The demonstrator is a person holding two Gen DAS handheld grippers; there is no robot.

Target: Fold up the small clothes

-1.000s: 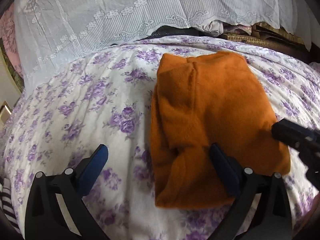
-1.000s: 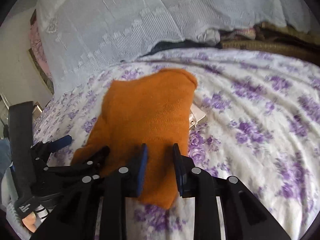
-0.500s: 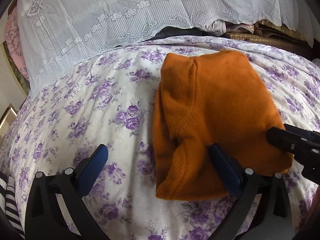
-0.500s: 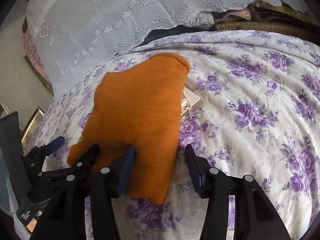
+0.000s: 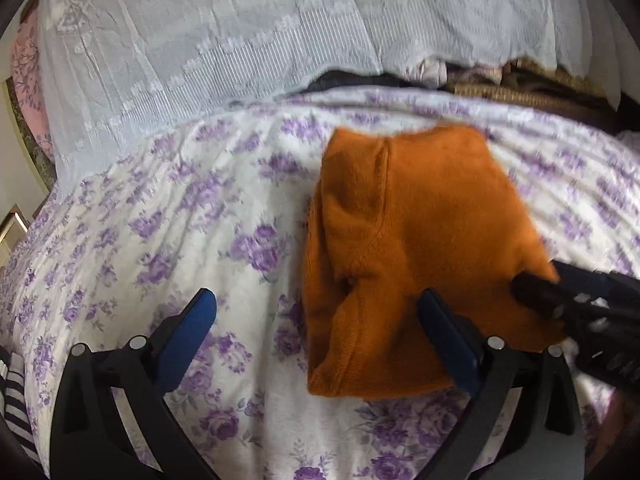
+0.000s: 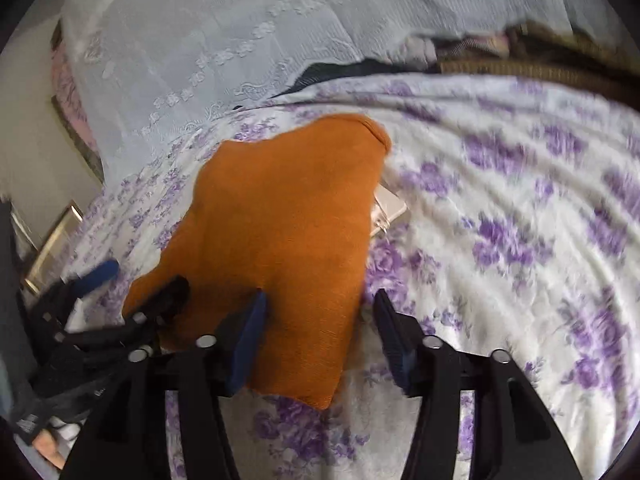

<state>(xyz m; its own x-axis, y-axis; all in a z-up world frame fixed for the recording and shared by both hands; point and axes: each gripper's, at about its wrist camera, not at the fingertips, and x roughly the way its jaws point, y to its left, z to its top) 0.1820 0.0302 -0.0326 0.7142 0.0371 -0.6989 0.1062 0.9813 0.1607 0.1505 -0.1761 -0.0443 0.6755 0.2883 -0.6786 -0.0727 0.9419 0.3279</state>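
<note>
Orange garment, purple-flowered white bedsheet

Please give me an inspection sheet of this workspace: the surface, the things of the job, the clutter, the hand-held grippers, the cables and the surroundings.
Surface: bed sheet, white with purple flowers, lightly wrinkled.
Job's things: orange garment, folded into a compact bundle, lying on the sheet.
Clutter: pale flat card-like item half hidden under the garment's right edge; striped cloth at the lower left rim.
Grippers: left hand-held gripper wide open, one finger over the garment's near edge, nothing gripped. Right hand-held gripper jaws opening; the garment's near corner lies between them, not pinched.
Cables: nothing seen.
Surroundings: white lace cloth draped behind the bed; woven basket-like edge and bundled fabrics beyond it.
</note>
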